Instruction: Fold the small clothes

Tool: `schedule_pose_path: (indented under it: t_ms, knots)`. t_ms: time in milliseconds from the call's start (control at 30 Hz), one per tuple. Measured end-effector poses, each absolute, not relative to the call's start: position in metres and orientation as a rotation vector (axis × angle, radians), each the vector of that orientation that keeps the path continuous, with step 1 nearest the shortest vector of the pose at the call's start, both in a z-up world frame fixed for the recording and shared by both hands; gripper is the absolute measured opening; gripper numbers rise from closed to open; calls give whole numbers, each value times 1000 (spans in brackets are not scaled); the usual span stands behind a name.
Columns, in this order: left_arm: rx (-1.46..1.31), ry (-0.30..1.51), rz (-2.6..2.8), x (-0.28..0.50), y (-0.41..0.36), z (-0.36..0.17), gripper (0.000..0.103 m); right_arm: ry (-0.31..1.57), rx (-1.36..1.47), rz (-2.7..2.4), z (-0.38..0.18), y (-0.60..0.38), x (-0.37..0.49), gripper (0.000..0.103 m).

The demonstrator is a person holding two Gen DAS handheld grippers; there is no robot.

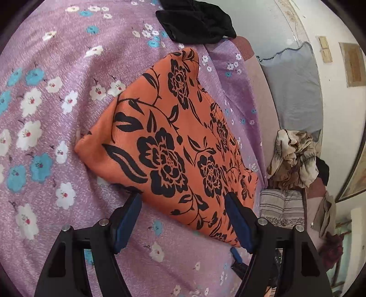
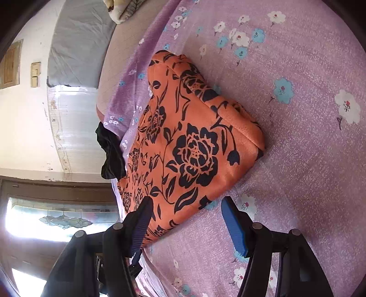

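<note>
A folded orange garment with black flower print (image 1: 173,141) lies on the purple flowered bedsheet (image 1: 57,118). My left gripper (image 1: 183,201) is open, its blue-padded fingers (image 1: 128,221) spread just above the garment's near edge, holding nothing. In the right wrist view the same orange garment (image 2: 189,146) lies folded on the sheet (image 2: 308,148). My right gripper (image 2: 186,205) is open above its near edge and empty. The tip of the other gripper shows low in each view.
A black garment (image 1: 196,20) lies at the bed's far edge, also in the right wrist view (image 2: 112,153). A grey pillow (image 1: 295,89), a heap of beige cloth (image 1: 292,157) and a striped cushion (image 1: 281,208) lie beyond the bed edge. A wall and window (image 2: 57,217) stand to the left.
</note>
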State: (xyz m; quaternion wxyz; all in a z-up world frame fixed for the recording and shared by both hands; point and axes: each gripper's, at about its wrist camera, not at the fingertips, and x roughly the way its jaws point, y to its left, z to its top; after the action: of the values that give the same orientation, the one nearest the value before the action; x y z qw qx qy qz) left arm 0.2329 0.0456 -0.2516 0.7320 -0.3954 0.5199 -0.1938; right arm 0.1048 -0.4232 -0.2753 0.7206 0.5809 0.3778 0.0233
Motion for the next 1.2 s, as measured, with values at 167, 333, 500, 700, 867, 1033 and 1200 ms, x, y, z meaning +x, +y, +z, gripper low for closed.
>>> schedule_pose_path:
  t_ms: [167,333,500,700,867,1033,1200]
  knots:
    - [-899,1188,-402,238,37,-265,75,859,1272,57,-281,-423,116,66]
    - [-921,1238,-418,235,34,-270,76,858,1292,64,-285,-426,121,66]
    - [-997,1209,-371,242,44,-276,76,842,1324,53,-287,-429,120,64]
    - [-1035,1100,-292,246,53,-273,73,780,1288,26,-283,-429,132,64]
    - [-942,988,-224,241,61,-260,72,612,1236,65,-259,-430,139,66]
    - [-912,975,-198,248,63,-264,72,682,1196,-9,-275,-421,161,66]
    - [-825,973,-192,257,53,-264,47,674,969,-49,-256,-406,174,27]
